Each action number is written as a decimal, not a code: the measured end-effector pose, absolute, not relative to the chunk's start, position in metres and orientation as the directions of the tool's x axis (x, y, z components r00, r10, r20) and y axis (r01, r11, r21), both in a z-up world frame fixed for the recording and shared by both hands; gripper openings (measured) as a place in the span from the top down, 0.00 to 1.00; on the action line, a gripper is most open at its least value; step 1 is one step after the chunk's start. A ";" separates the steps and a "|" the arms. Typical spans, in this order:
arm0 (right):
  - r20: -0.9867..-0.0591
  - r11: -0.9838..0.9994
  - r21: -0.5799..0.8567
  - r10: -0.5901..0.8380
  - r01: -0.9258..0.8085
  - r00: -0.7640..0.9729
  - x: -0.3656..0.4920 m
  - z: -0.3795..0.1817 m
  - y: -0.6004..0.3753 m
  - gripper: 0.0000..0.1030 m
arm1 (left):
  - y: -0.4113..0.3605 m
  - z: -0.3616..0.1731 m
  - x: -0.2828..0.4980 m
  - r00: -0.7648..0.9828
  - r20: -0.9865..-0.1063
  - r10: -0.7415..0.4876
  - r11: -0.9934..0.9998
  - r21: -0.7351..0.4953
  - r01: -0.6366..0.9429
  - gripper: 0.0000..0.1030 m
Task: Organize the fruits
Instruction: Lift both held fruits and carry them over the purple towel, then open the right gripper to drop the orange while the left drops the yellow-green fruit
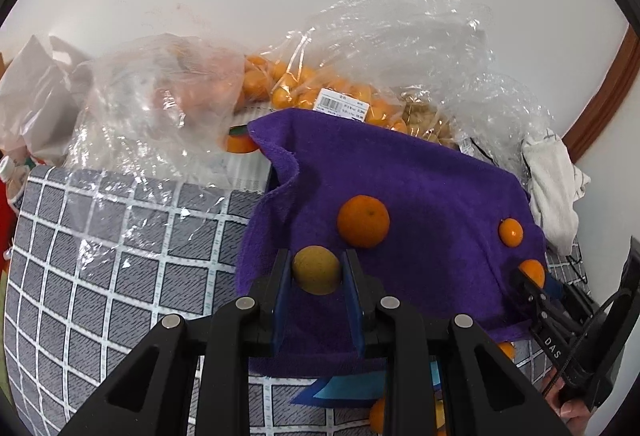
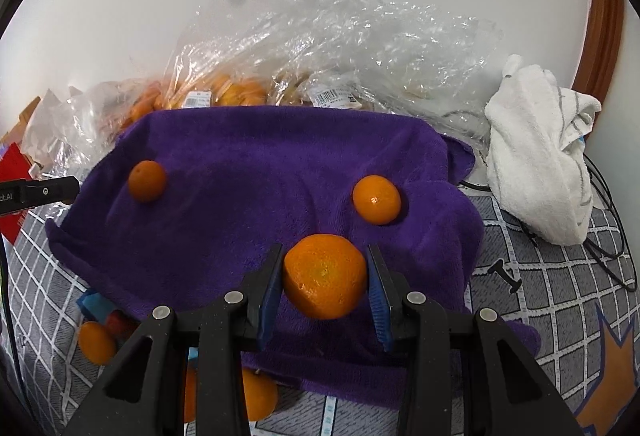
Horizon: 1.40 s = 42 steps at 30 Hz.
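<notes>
Two grippers are each holding fruit above the purple towel (image 2: 260,172): the left gripper (image 1: 317,270) is pinching a yellowish fruit (image 1: 316,270), the right gripper (image 2: 325,276) a mandarin (image 2: 325,276). Round skins are risking slipping from the flat fingers (image 2: 272,284) and rolling off the soft, sloping cloth.

Your grey grid-patterned surface (image 2: 560,276) carries a purple towel (image 2: 260,164) and a crumpled white cloth (image 2: 536,152). Clear plastic bags (image 1: 152,104) crowd its far edge.
</notes>
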State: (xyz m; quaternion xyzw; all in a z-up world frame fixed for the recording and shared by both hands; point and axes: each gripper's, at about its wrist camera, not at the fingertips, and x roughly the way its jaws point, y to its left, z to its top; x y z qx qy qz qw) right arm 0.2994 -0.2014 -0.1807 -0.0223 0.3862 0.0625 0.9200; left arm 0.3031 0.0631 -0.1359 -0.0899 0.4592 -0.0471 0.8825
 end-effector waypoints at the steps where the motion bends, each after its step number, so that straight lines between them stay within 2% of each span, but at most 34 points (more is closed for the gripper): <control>1: -0.713 0.992 -0.001 0.090 -0.130 0.696 0.302 -0.181 -0.202 0.62 | 0.062 -0.137 0.305 0.573 -0.803 -0.165 0.980 -0.199 0.003 0.77; 20: -0.744 0.992 0.001 0.083 -0.124 0.664 0.319 -0.204 -0.202 0.61 | 0.041 -0.170 0.330 0.526 -0.843 -0.112 0.992 -0.128 0.007 0.76; 26: -0.744 0.992 -0.007 0.078 -0.124 0.663 0.314 -0.197 -0.200 0.49 | 0.038 -0.175 0.331 0.516 -0.848 -0.118 0.991 -0.129 0.015 0.76; 27: -0.739 0.992 -0.006 0.079 -0.124 0.669 0.311 -0.193 -0.200 0.43 | 0.037 -0.175 0.331 0.515 -0.850 -0.114 0.992 -0.125 0.015 0.76; 28: -0.733 0.992 -0.002 0.084 -0.126 0.675 0.309 -0.189 -0.200 0.38 | 0.036 -0.174 0.330 0.515 -0.850 -0.111 0.993 -0.121 0.014 0.72; 31: -0.719 0.991 0.000 0.092 -0.131 0.689 0.302 -0.179 -0.200 0.32 | 0.037 -0.168 0.327 0.520 -0.847 -0.109 0.993 -0.122 0.009 0.59; 33: -0.712 0.991 -0.008 0.087 -0.132 0.697 0.297 -0.172 -0.200 0.31 | 0.039 -0.160 0.321 0.533 -0.838 -0.116 0.991 -0.131 0.009 0.56; 42: -0.669 0.998 -0.015 0.035 -0.061 0.742 0.256 -0.140 -0.210 0.31 | 0.041 -0.117 0.278 0.601 -0.792 -0.106 0.993 -0.117 0.020 0.56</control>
